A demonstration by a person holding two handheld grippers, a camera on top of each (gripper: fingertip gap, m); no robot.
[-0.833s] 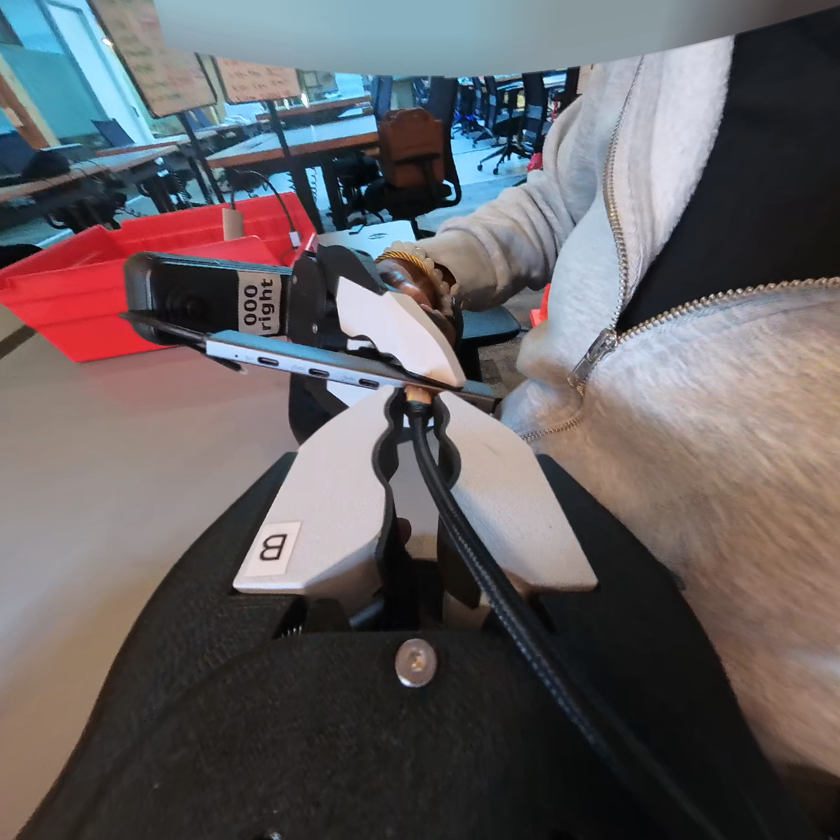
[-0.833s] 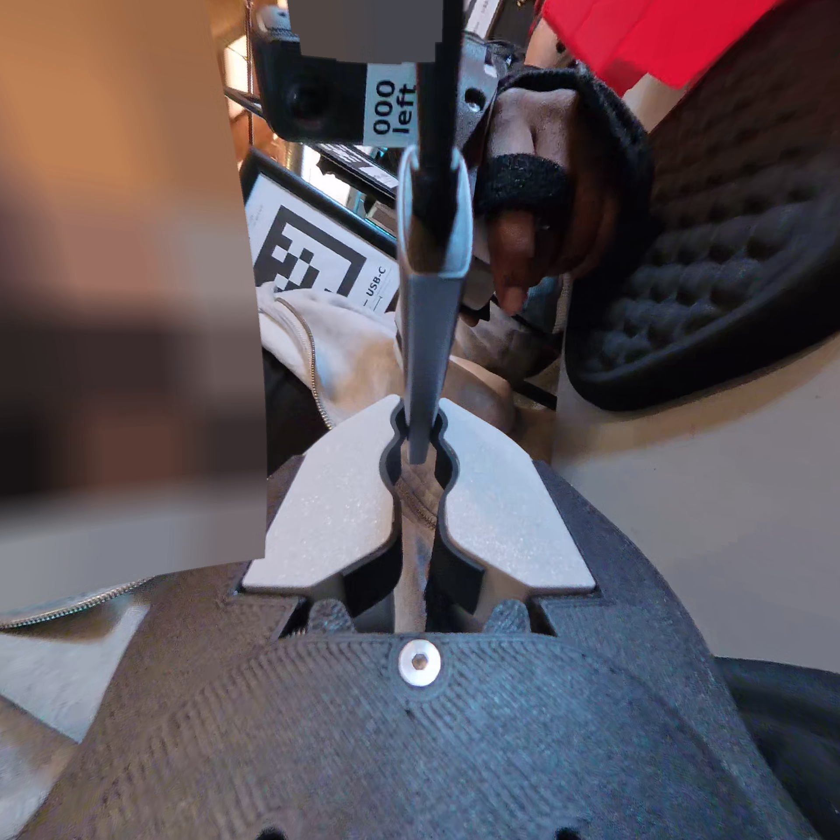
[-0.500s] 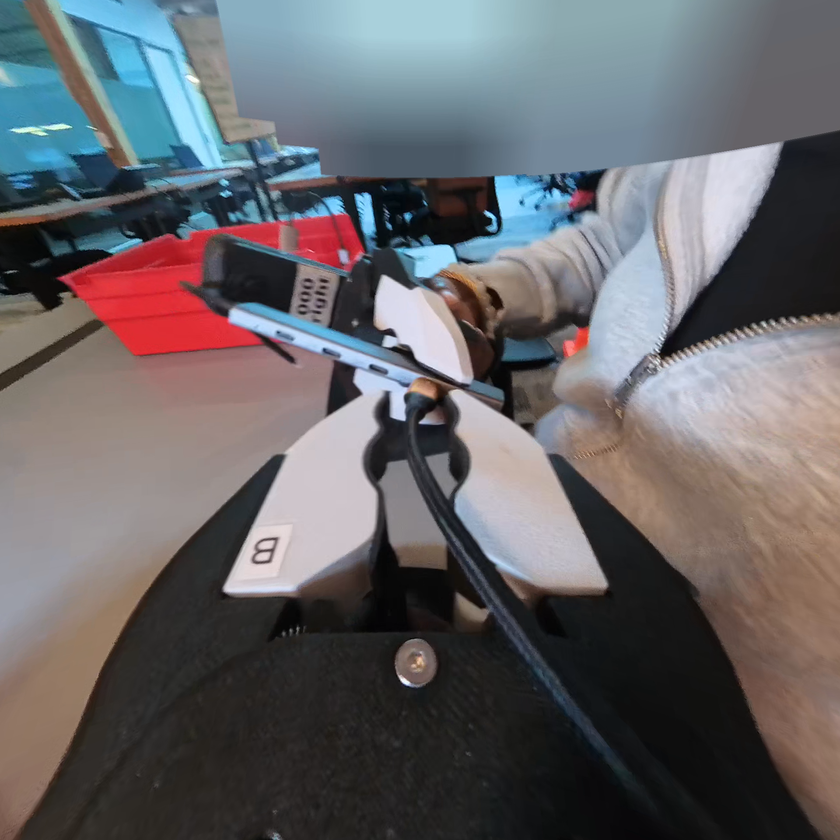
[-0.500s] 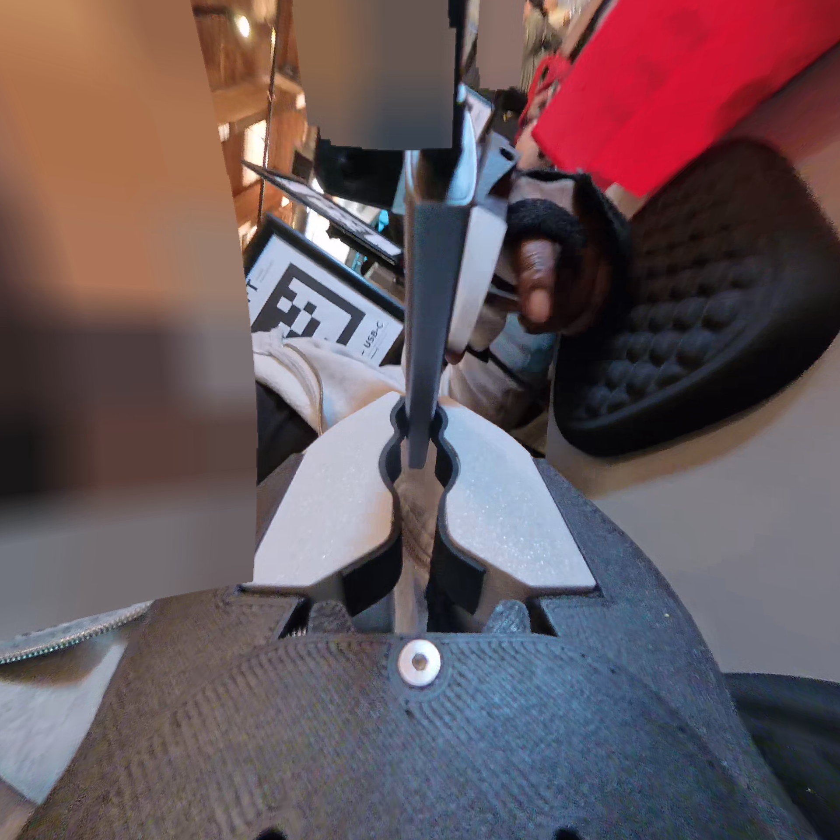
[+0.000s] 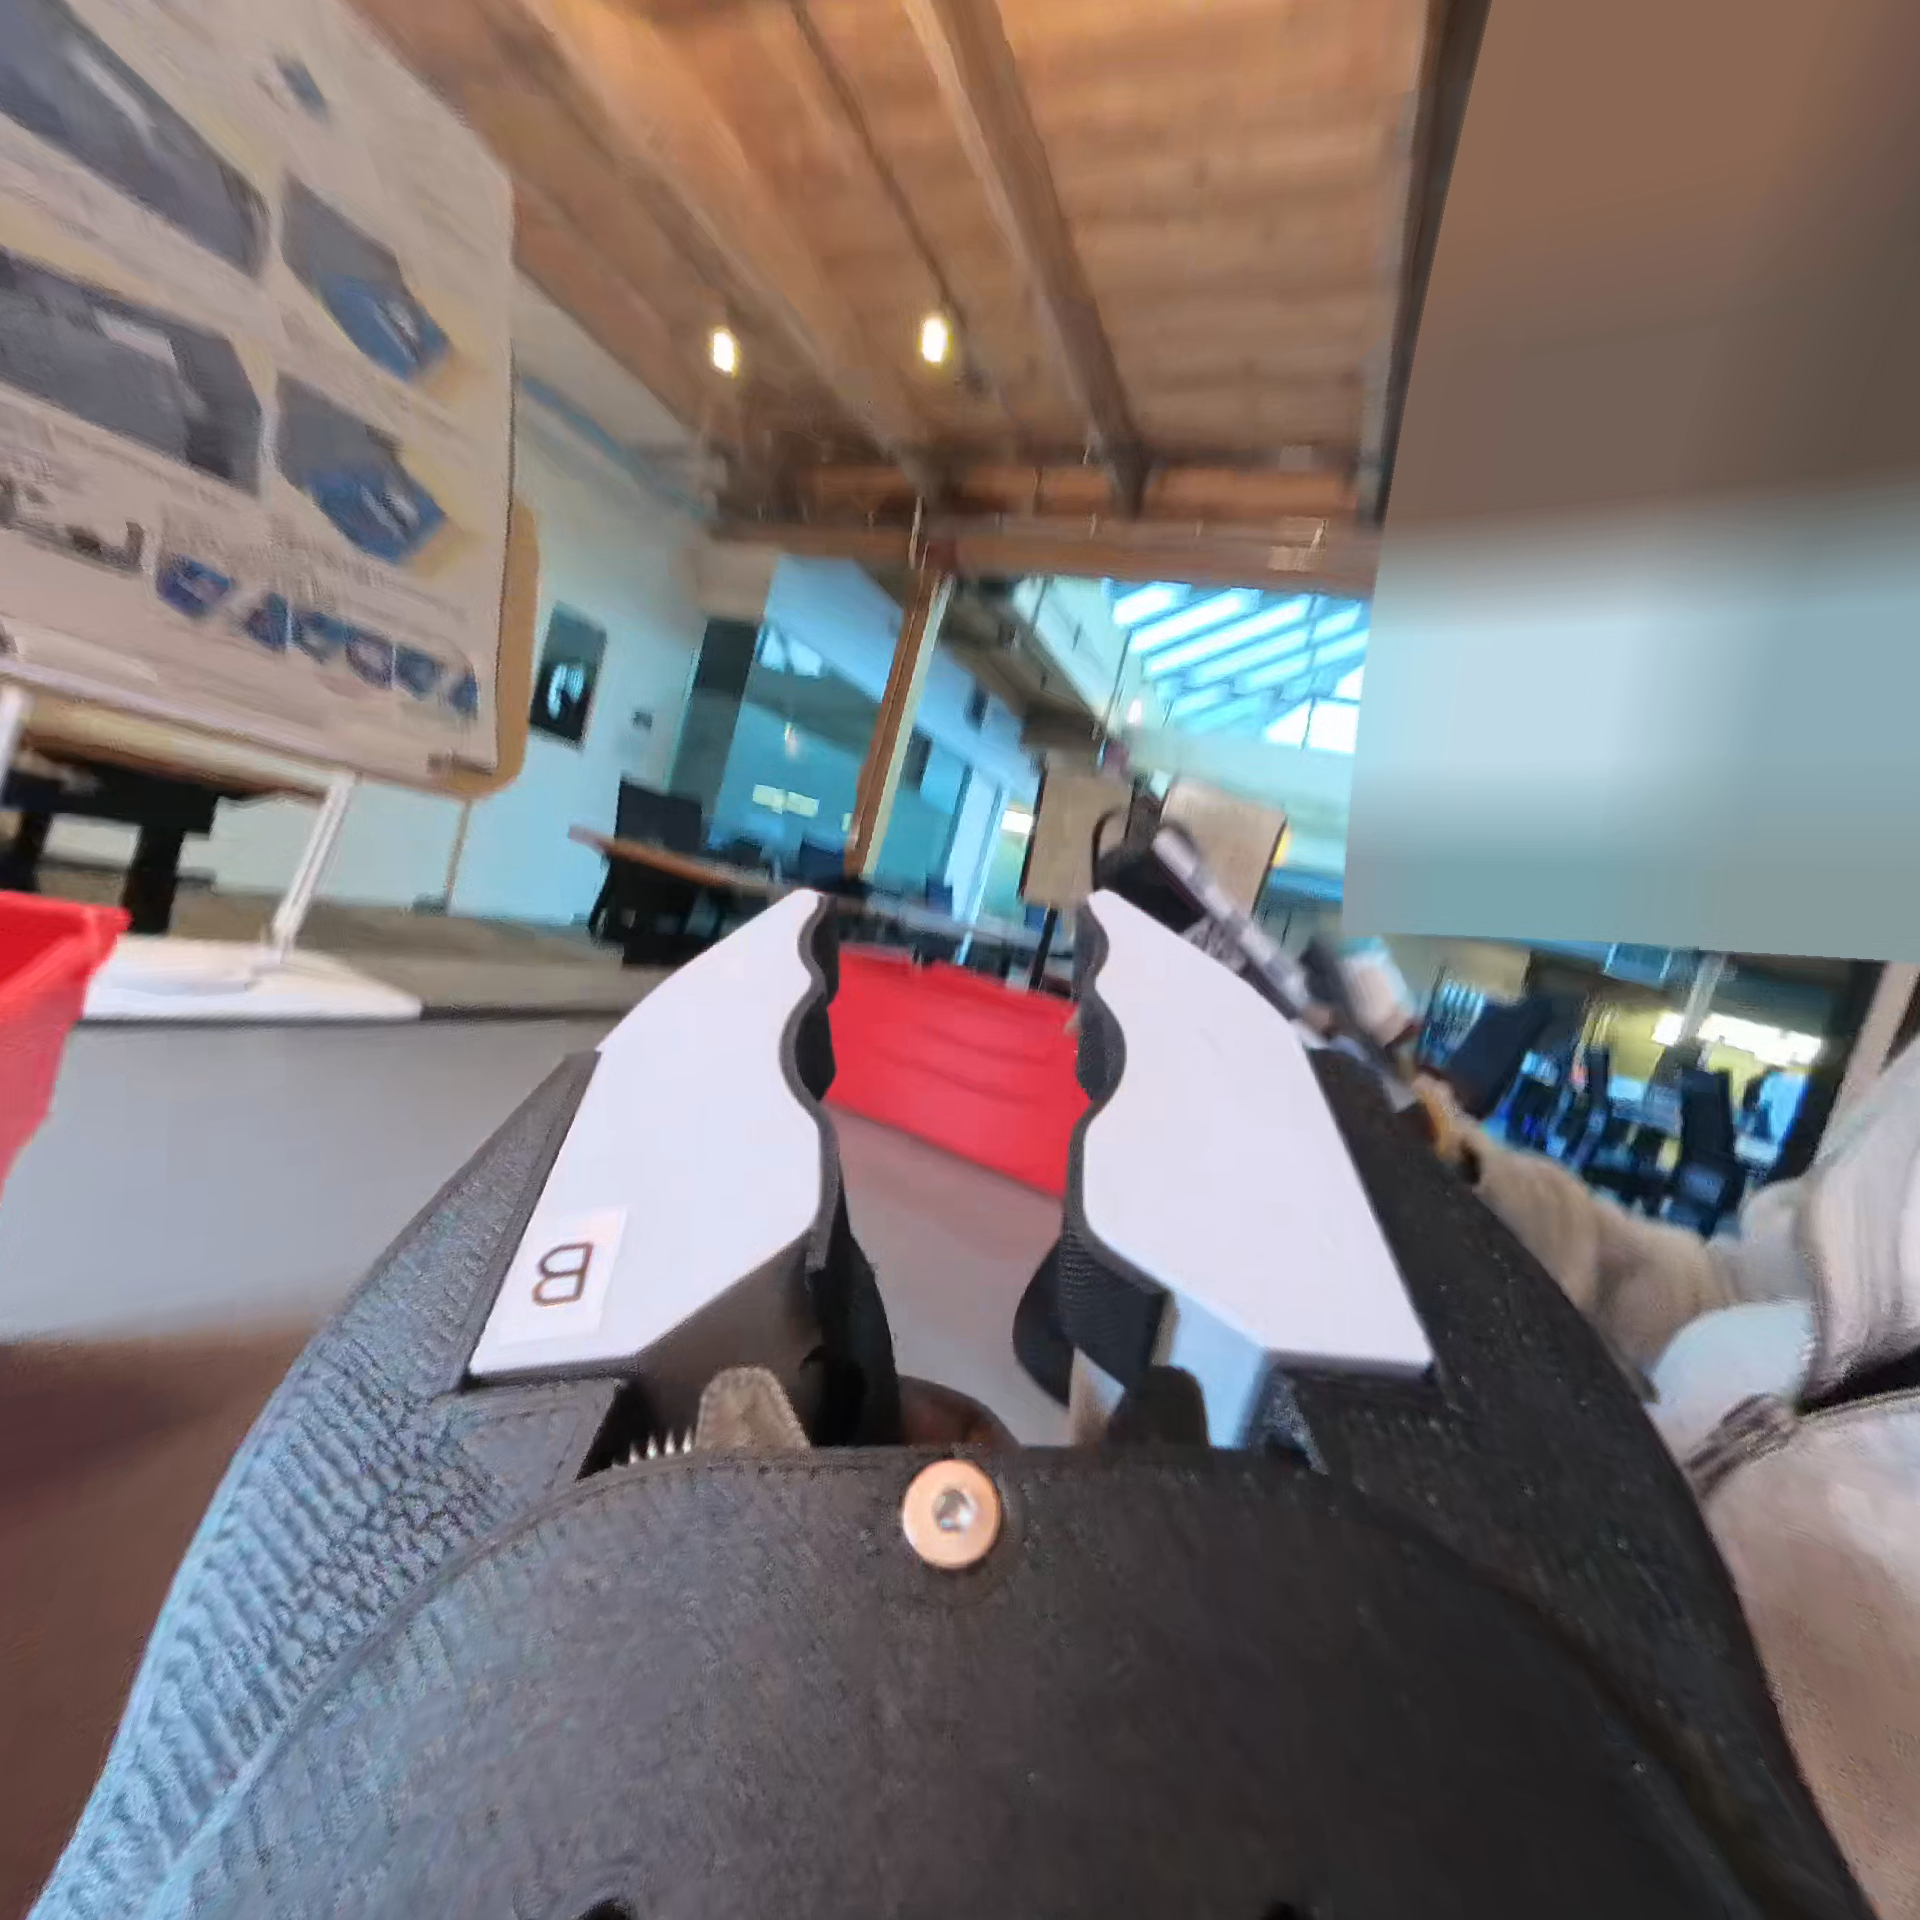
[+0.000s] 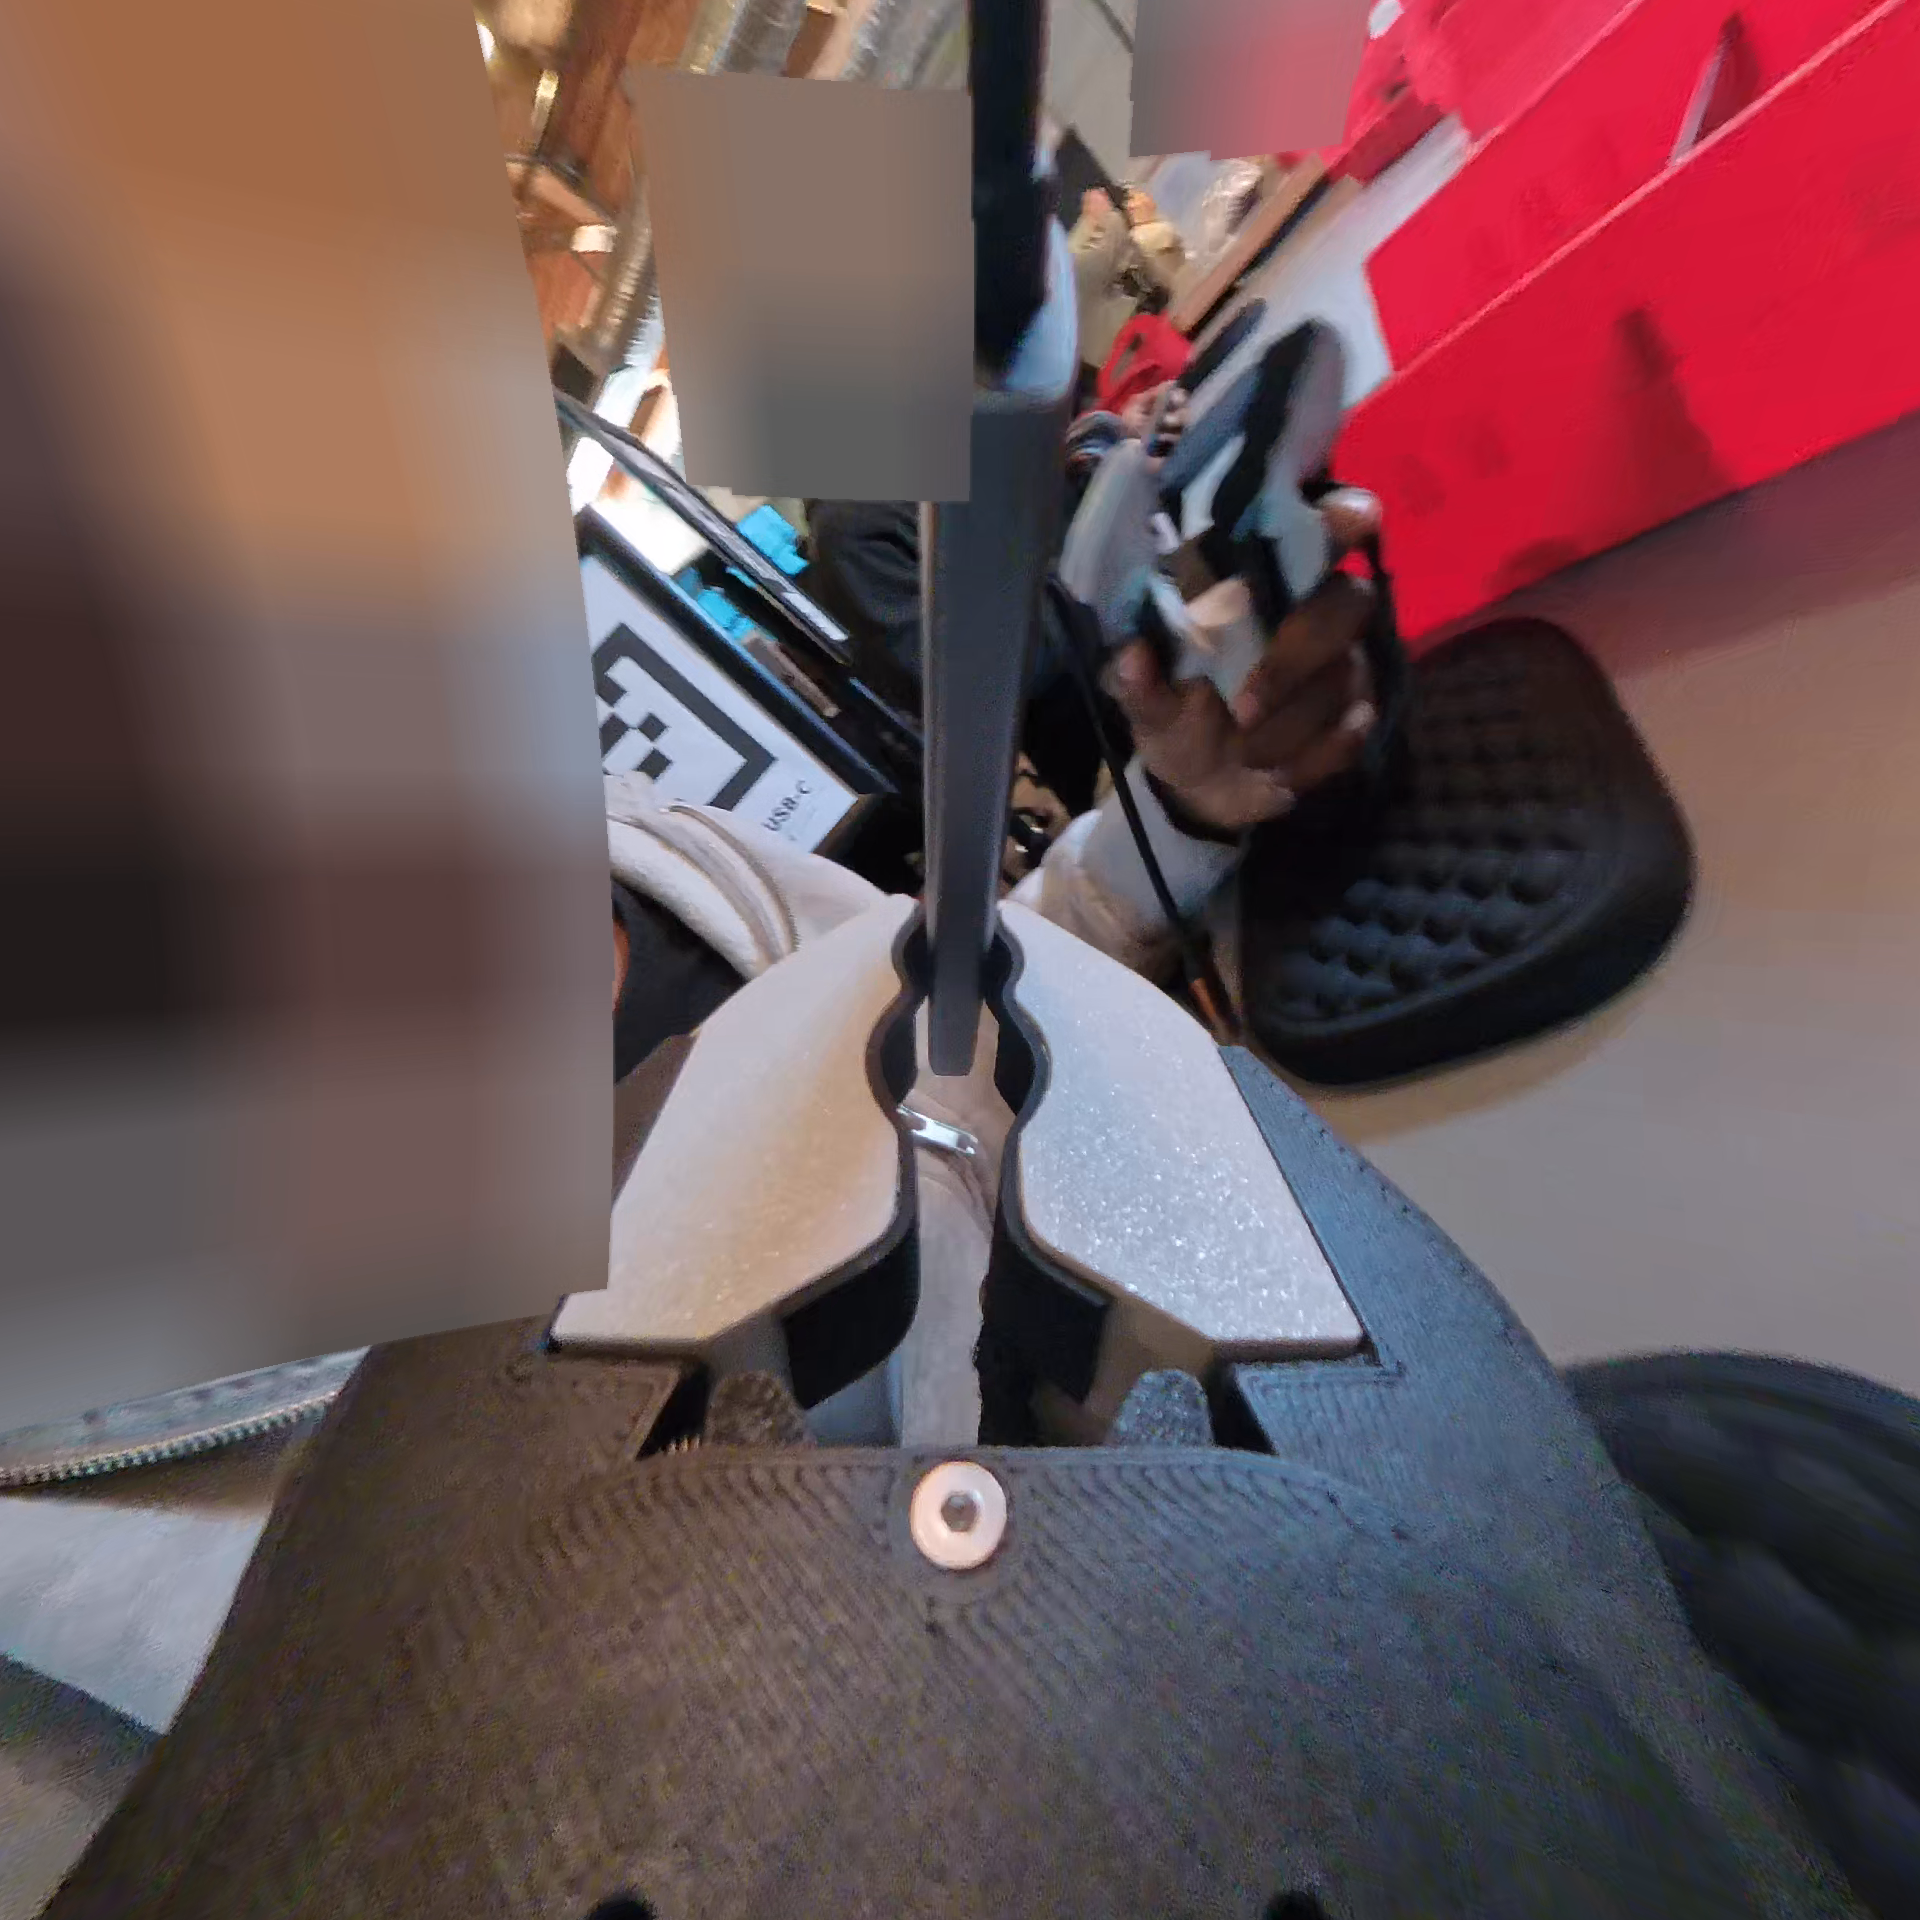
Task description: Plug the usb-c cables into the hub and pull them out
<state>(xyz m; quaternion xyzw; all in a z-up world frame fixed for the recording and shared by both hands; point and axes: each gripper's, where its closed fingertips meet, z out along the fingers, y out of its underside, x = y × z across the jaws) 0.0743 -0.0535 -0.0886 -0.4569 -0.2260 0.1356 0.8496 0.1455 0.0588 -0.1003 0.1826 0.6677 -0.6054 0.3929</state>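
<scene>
My right gripper (image 6: 956, 935) is shut on the lower end of the flat grey hub (image 6: 977, 675), which stands upright and edge-on between the jaws. The hub's own black lead (image 6: 1003, 156) runs off the top. My left gripper (image 5: 954, 914) is open and empty, pointing out into the room. It also shows in the right wrist view (image 6: 1236, 540), held in a hand to the right of the hub and apart from it. A thin black usb-c cable (image 6: 1143, 831) hangs loose below that hand. I cannot tell where its ends are.
Red bins (image 6: 1662, 312) stand on the grey table (image 6: 1714, 1143) at the right, and one shows ahead in the left wrist view (image 5: 935, 1060). A black dimpled cushion (image 6: 1455, 862) lies below them. A framed black-and-white marker card (image 6: 686, 727) stands left of the hub. A grey sleeve (image 5: 1558, 1247) is at the right.
My left gripper has let go of the black cable, opened, and swung away from the hub toward the room. My right gripper still holds the hub.
</scene>
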